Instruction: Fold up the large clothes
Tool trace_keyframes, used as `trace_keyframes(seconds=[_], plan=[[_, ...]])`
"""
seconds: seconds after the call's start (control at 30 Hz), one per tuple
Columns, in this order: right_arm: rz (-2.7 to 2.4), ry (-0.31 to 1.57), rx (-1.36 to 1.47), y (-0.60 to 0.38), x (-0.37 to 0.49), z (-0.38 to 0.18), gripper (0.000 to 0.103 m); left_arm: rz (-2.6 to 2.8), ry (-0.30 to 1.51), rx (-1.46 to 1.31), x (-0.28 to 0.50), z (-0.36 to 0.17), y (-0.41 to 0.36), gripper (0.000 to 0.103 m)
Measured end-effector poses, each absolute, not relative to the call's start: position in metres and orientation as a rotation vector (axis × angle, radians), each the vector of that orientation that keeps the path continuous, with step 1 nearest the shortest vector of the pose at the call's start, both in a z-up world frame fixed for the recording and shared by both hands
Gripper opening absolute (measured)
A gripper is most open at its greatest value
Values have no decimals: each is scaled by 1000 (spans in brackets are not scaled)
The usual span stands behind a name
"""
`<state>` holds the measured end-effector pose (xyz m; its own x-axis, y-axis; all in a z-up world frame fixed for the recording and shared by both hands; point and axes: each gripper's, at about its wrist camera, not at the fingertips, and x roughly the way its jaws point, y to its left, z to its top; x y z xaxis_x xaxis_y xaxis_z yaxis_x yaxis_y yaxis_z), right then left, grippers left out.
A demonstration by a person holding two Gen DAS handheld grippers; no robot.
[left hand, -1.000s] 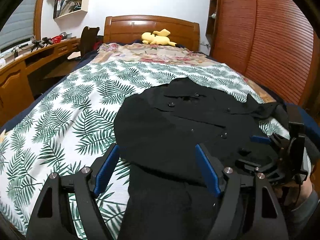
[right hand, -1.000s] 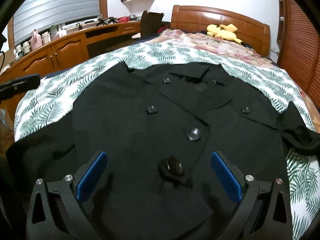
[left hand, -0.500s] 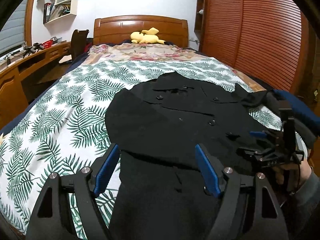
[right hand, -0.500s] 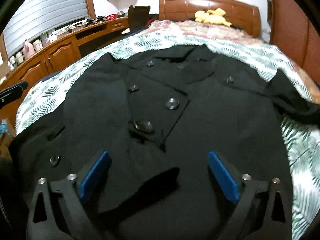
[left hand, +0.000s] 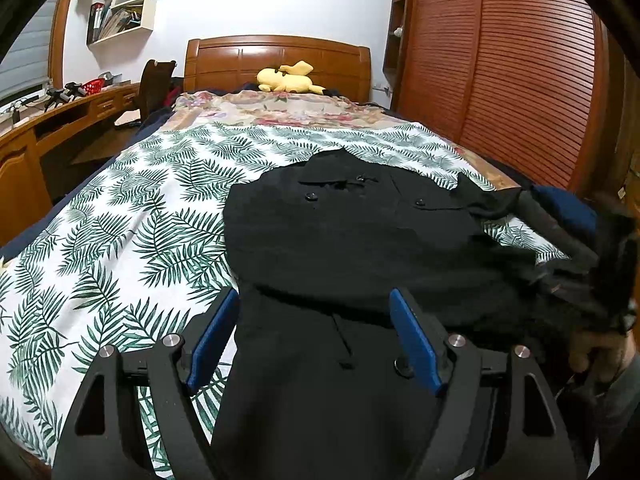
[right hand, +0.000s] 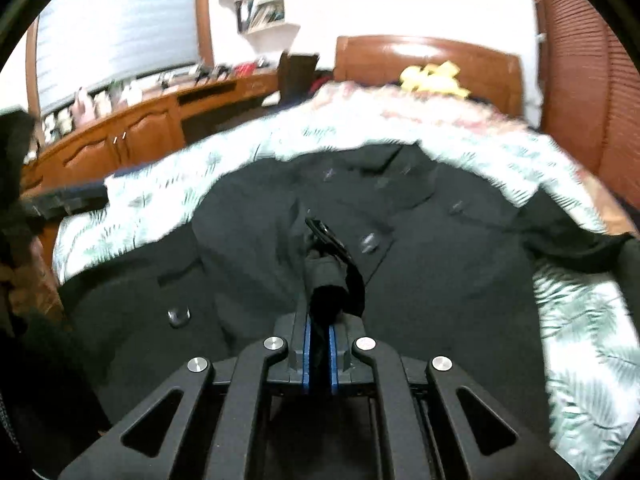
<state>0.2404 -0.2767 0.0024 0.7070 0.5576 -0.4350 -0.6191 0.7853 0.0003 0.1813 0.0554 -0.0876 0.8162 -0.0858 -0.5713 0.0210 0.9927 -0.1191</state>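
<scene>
The right gripper (right hand: 319, 312), wide open a second ago, is now closed on a fold of the black coat (right hand: 440, 280) and lifts this fold up in front of its pads.

The large black coat (left hand: 360, 240) is of matt, slightly rough woven cloth with small glossy round buttons (left hand: 311, 197), and it lies on a white cotton-like bed sheet printed with green palm leaves (left hand: 132, 240), which looks soft and without shine. The black two-finger left gripper (left hand: 316, 332) seems to be of matt plastic with smooth blue pads (left hand: 414, 344) and bright metal screw heads, and the right gripper (right hand: 319, 354) has the same finish. The brown headboard (left hand: 276, 60) and the slatted wardrobe doors (left hand: 500, 80) are of varnished, glossy wood, and the yellow soft toy (left hand: 286, 78) looks like plush.
</scene>
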Motion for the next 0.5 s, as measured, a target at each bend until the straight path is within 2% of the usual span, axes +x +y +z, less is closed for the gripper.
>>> trace_keyframes(seconds=[0.17, 0.5], plan=[[557, 425, -146, -315, 223, 18, 6, -60, 608, -121, 183, -86, 56, 78], [437, 574, -191, -323, 227, -8, 6, -96, 596, -122, 193, -79, 39, 78]])
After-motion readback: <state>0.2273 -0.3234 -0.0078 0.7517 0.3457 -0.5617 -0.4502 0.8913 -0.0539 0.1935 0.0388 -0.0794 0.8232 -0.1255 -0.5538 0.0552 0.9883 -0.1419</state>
